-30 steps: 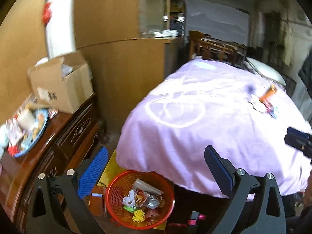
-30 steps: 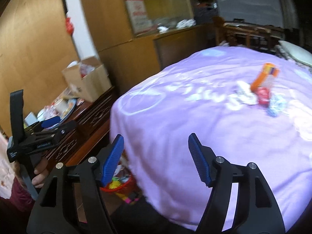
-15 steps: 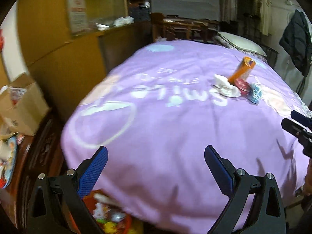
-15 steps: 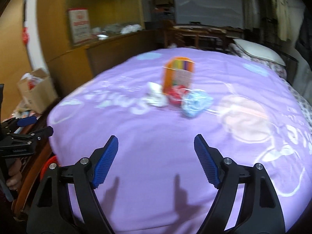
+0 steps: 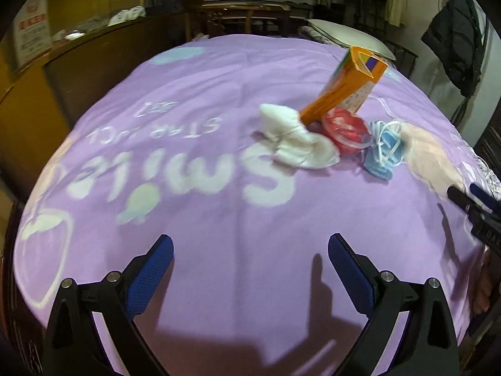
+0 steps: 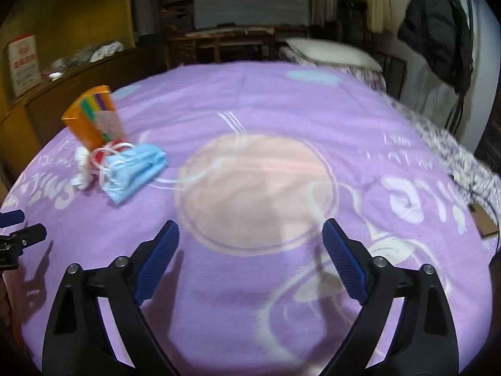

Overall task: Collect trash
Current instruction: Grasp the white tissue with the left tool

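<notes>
Both grippers swung off the bedside clutter, out over the purple bedspread. Red basket and wooden cabinet gone from my left view. Trash pile, orange carton, white tissue, blue mask, now nearer: 1 o'clock of left gripper, 10 o'clock of right gripper. Right jaws have just been opening, nothing between them.

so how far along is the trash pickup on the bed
Nothing looks collected in these views. Both claws, left and right, are open and empty. Still left on the purple blanket: orange carton, white tissue, red wrapper, blue mask.
</notes>
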Tool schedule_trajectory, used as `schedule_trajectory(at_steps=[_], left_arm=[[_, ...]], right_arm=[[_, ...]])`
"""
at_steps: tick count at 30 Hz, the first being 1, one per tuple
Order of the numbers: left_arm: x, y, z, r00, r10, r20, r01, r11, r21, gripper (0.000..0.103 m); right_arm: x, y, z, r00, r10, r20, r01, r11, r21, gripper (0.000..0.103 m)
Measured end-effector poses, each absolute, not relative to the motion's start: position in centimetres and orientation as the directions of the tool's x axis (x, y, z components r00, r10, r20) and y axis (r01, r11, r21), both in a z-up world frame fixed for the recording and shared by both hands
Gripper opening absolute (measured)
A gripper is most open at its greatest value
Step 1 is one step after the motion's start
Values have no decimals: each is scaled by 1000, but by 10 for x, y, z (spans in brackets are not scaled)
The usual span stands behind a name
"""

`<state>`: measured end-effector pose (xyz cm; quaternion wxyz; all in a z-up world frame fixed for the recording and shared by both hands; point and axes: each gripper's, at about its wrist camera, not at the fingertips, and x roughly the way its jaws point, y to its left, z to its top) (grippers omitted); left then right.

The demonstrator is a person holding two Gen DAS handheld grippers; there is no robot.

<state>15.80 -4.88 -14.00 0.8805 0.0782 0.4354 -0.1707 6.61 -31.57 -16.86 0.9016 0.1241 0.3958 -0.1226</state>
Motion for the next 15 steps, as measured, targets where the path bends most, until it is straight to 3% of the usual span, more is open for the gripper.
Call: schedule_trajectory(at_steps=[10,15], left_arm=[[207,-98,-154,532,-263,-805,399,916,-35,97],[230,-109,-153,569,-219,-793,387,922,24,97]], right_arm=[[75,-317,-178,614,-94,-784,314,940,133,97],[74,-319,-178,619,-84,-781,312,939,147,97]])
